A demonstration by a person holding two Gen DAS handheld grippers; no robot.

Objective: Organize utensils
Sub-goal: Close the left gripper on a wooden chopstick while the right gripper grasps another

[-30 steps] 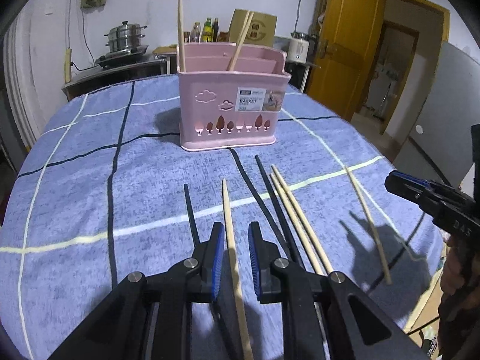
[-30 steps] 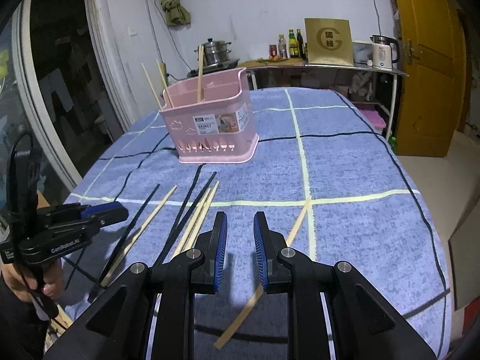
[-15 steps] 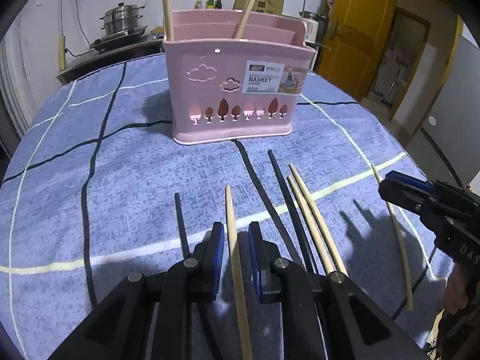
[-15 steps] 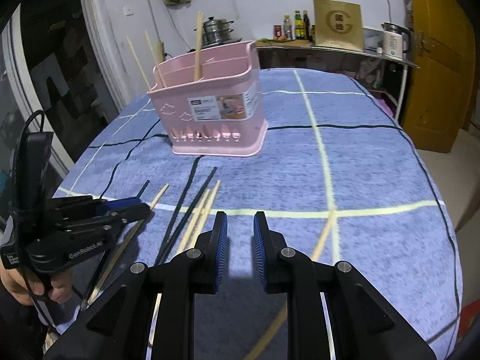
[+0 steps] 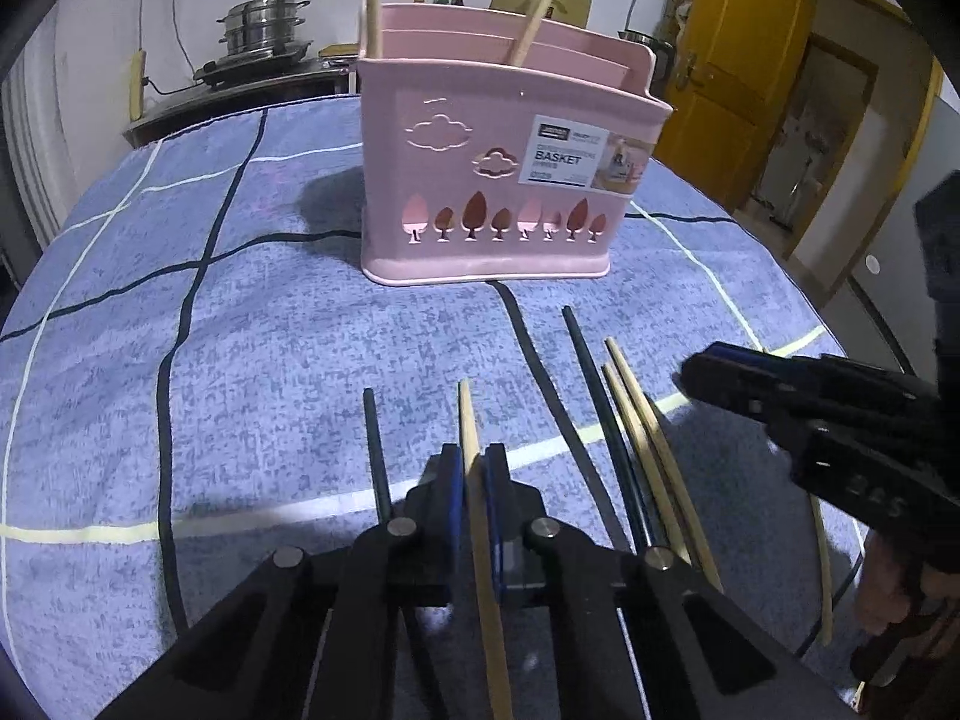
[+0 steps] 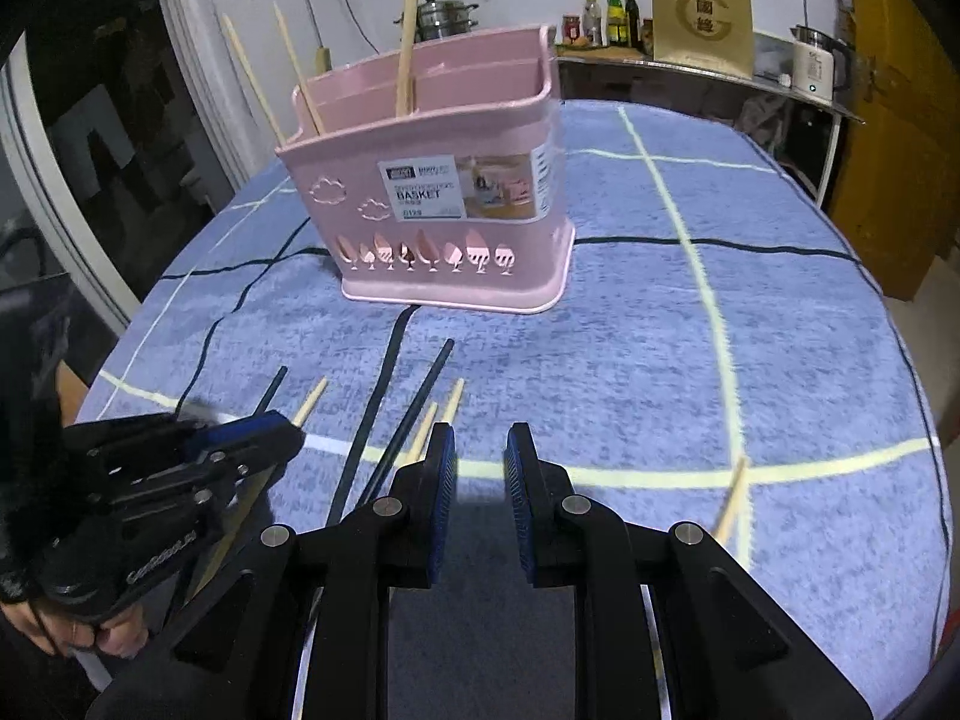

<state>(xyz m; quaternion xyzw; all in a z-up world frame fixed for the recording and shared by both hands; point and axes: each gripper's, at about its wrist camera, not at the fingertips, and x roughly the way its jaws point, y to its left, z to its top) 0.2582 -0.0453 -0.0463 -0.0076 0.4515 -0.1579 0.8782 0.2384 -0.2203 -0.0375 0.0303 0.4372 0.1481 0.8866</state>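
Observation:
A pink utensil basket [image 5: 510,168] stands on the blue table, with wooden chopsticks upright in it; it also shows in the right wrist view [image 6: 444,198]. My left gripper [image 5: 474,468] is shut on a wooden chopstick [image 5: 469,420] that points toward the basket. A black chopstick [image 5: 375,444] lies left of it. Another black chopstick [image 5: 591,372] and two wooden chopsticks [image 5: 636,402] lie to the right. My right gripper [image 6: 478,450] is open and empty above the cloth, right of those chopsticks. A lone wooden chopstick [image 6: 732,498] lies to its right.
The blue checked tablecloth [image 6: 750,330] covers a round table. A counter [image 6: 690,69] with bottles, a box and a kettle stands behind. A pot [image 5: 264,24] sits on a stove at the back left. A yellow door [image 5: 738,60] is at the right.
Both grippers have moved forward toward the basket. My left gripper has closed on the wooden chopstick between its fingers. My right gripper has opened wider.

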